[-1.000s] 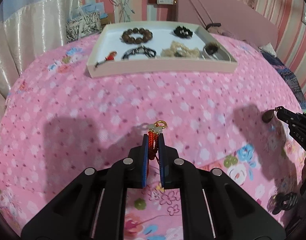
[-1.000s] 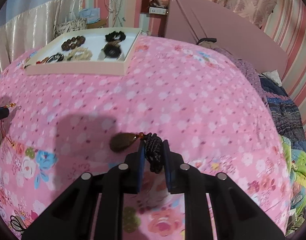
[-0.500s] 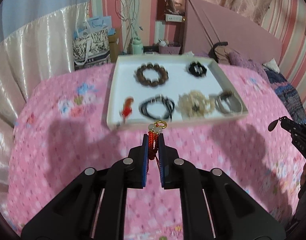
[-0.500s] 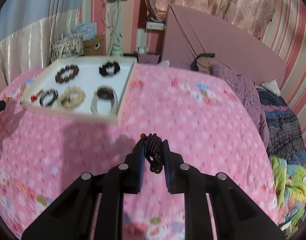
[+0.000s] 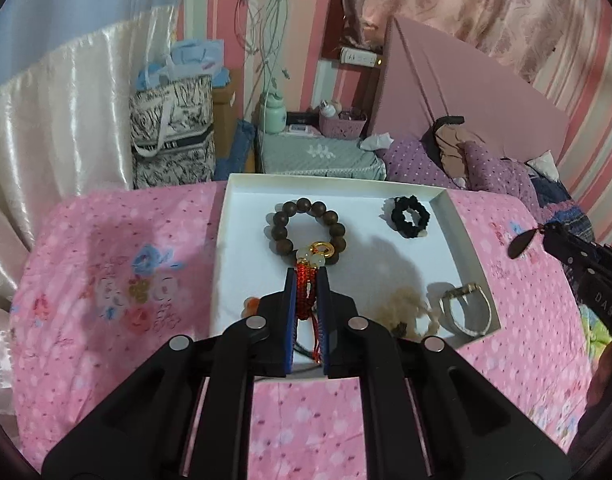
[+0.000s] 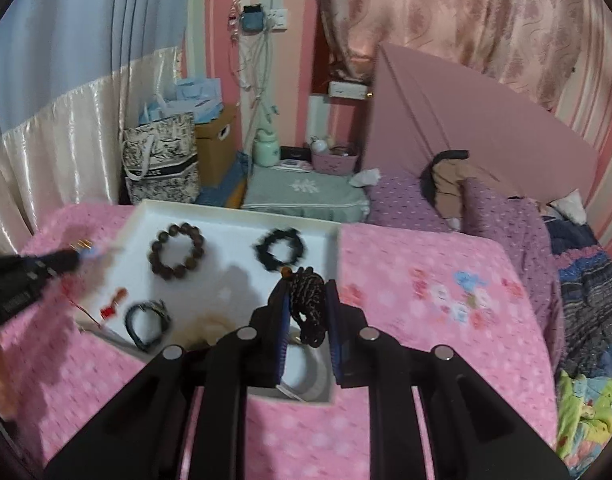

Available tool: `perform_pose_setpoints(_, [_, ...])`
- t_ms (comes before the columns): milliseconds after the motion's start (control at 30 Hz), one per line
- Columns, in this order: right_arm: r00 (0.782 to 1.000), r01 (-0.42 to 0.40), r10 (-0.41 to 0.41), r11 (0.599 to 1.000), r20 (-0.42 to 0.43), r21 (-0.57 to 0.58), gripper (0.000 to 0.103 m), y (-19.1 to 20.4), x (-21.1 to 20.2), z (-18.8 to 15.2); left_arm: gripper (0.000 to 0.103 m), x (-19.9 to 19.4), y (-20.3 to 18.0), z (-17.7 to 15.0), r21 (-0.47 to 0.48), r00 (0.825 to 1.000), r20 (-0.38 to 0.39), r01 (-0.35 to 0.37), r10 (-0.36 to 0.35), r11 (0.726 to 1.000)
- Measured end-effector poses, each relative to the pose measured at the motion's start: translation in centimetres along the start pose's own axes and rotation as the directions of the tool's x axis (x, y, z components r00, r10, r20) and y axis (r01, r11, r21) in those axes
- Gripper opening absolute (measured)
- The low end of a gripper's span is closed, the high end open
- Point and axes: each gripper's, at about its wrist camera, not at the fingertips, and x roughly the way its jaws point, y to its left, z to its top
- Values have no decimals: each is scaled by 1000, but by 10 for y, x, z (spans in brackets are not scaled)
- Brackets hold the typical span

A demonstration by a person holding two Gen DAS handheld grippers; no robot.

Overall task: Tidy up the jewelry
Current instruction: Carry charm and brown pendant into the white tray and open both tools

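Observation:
My left gripper (image 5: 306, 280) is shut on a red cord bracelet (image 5: 306, 296) with pale beads and a gold ring, held over the white tray (image 5: 221, 248), just in front of the brown bead bracelet (image 5: 306, 226). My right gripper (image 6: 308, 292) is shut on a dark braided cord bracelet (image 6: 308, 304) above the tray's (image 6: 233, 210) right side. In the left wrist view the right gripper (image 5: 546, 234) shows at the right edge with a dark oval pendant (image 5: 520, 244) hanging from it. In the tray lie a black scrunchy ring (image 5: 410, 216), a cream bracelet (image 5: 406, 312) and a grey bangle (image 5: 468, 308).
The tray rests on a pink flowered bedspread (image 5: 117, 292). A small red charm (image 6: 113, 306) and a dark bangle (image 6: 147, 320) lie at the tray's left front. Behind stand a bedside table (image 5: 318, 152), a patterned bag (image 5: 171, 132), a curtain and the pink headboard (image 5: 458, 88).
Both grippers have risen and travelled forward from the open bedspread to above the tray, each keeping its bracelet. The tray now fills the middle of both views.

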Motion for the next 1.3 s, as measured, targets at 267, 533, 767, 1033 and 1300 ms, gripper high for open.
perform_pose_setpoints(267, [991, -27, 35, 998, -130, 62, 17, 37, 82, 2, 7, 49, -1, 9, 27, 998, -35, -43, 44, 999])
perform_pose_setpoints(533, [982, -4, 22, 996, -188, 93, 17, 36, 129, -25, 7, 84, 6, 4, 34, 994, -74, -80, 82, 996])
perform_pose_setpoints(767, [979, 13, 4, 997, -206, 78, 17, 31, 143, -25, 7, 119, 13, 2, 27, 987, -127, -99, 101, 995])
perform_pose_setpoints(1033, [969, 12, 7, 997, -246, 74, 17, 23, 163, -36, 7, 142, 13, 2, 36, 980, -145, -129, 133, 991])
perform_pose_setpoints(1300, [969, 31, -42, 998, -245, -48, 18, 32, 164, -33, 9, 144, 16, 1, 43, 978, -154, -135, 140, 990])
